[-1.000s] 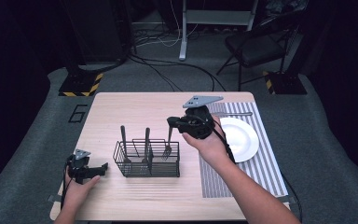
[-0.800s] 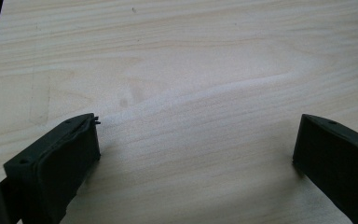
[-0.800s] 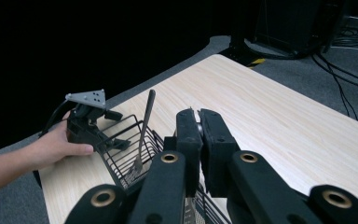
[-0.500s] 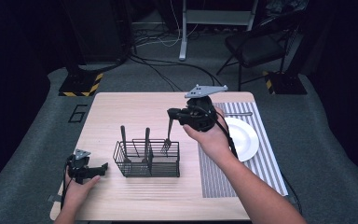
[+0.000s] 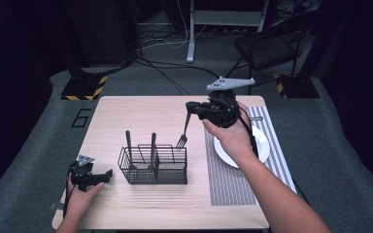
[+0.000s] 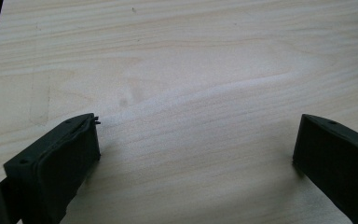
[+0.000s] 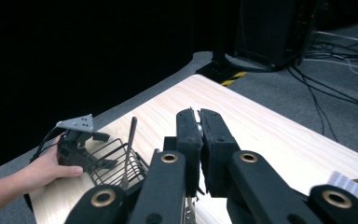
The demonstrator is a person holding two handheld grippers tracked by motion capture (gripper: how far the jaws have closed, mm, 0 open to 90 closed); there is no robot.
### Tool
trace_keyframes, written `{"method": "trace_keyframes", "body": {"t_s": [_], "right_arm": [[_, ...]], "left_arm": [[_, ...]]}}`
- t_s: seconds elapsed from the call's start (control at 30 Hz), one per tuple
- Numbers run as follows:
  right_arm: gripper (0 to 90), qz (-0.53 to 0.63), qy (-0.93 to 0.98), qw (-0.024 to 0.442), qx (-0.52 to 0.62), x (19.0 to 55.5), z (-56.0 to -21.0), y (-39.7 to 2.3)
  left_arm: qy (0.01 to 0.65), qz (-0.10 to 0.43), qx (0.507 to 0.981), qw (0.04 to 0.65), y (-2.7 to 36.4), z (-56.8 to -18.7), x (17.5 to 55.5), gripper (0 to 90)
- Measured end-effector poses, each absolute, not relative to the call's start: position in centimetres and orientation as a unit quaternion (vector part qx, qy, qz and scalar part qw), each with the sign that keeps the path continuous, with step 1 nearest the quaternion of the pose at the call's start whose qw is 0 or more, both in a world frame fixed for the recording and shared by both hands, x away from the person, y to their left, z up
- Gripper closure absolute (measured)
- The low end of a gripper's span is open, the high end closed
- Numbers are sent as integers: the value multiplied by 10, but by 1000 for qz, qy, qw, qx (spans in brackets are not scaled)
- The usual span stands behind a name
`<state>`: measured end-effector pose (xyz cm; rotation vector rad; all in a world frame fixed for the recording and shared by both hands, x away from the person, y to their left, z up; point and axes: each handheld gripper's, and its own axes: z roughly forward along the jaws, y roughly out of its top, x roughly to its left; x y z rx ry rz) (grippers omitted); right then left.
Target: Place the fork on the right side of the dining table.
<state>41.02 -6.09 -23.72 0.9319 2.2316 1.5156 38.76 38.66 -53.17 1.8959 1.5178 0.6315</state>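
Note:
My right gripper [image 5: 190, 107] is shut on the handle end of a metal fork [image 5: 184, 132]. The fork hangs tines down over the right end of a black wire basket [image 5: 153, 165]. Its tines are about level with the basket's rim. In the right gripper view the jaws of the right gripper [image 7: 198, 116] pinch the thin fork handle [image 7: 198, 127]. Two dark utensil handles [image 5: 128, 141] [image 5: 152, 143] stand upright in the basket. My left gripper [image 5: 108, 173] rests on the table [image 5: 126, 114] at the front left, open, with bare wood between the jaws of the left gripper [image 6: 196, 149].
A white plate [image 5: 261, 148] lies on a striped placemat [image 5: 228, 179] at the table's right, under my right forearm. A utensil [image 5: 255, 118] lies on the mat beyond the plate. Cables and a chair [image 5: 267, 46] are on the floor behind the table.
My right gripper has risen with the fork, drawing its tines up from the basket's right end. The left gripper has stayed where it was.

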Motion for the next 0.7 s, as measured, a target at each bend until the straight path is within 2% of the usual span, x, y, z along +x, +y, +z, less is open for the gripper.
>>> {"method": "trace_keyframes", "body": {"t_s": [0.4,0.7], "right_arm": [[867,524,757,173,350,410,-227,-96],[867,515,750,181,374,412,-240,-116]], "left_arm": [[575,240,718,312,387,-532,388,2],[575,240,718,312,386,-532,388,1]]}}
